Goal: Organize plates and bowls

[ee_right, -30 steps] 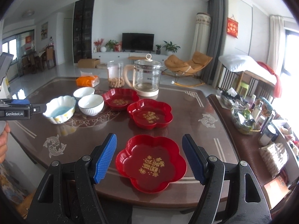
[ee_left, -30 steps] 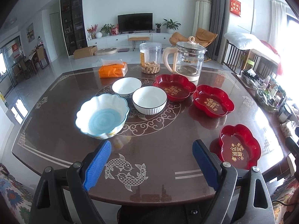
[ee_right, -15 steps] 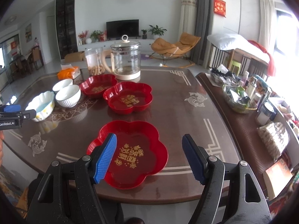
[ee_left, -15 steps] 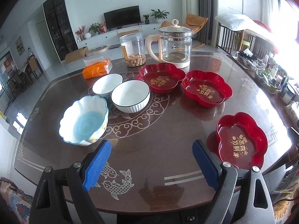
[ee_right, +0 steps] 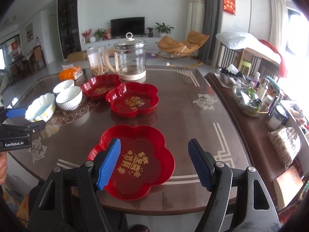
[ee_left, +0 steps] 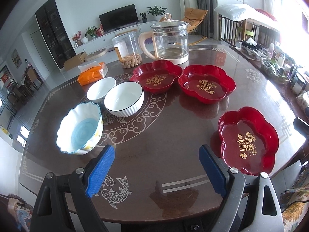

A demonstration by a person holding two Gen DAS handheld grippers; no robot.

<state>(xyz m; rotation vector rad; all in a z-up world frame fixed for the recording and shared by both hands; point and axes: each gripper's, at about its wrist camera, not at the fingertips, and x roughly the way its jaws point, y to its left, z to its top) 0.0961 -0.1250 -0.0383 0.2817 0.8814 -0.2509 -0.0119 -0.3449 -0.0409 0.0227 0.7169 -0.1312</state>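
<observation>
Both grippers gape wide, empty: left gripper (ee_left: 156,166) over glossy brown table (ee_left: 173,127), right gripper (ee_right: 154,162) above flower-shaped red plate (ee_right: 133,162). Scalloped blue-lined bowl (ee_left: 80,129) beside ribbed white bowl (ee_left: 124,98).

table (ee_left: 173,135): dark brown top, high gloss, mirrors the dishes; pale inlaid pattern. red plates (ee_right: 135,160): glossy, plastic-looking, gold print inside. white bowl (ee_left: 123,99): glazed ceramic look, ribbed outer wall, thin dark rim line. scalloped bowl (ee_left: 81,129): shiny glaze, blue inside. kettle (ee_left: 170,40): clear glass body, cream plastic handle. jar (ee_left: 127,50): clear plastic. gripper pads (ee_right: 109,161): blue, ridged, matt; arms matt black.
</observation>
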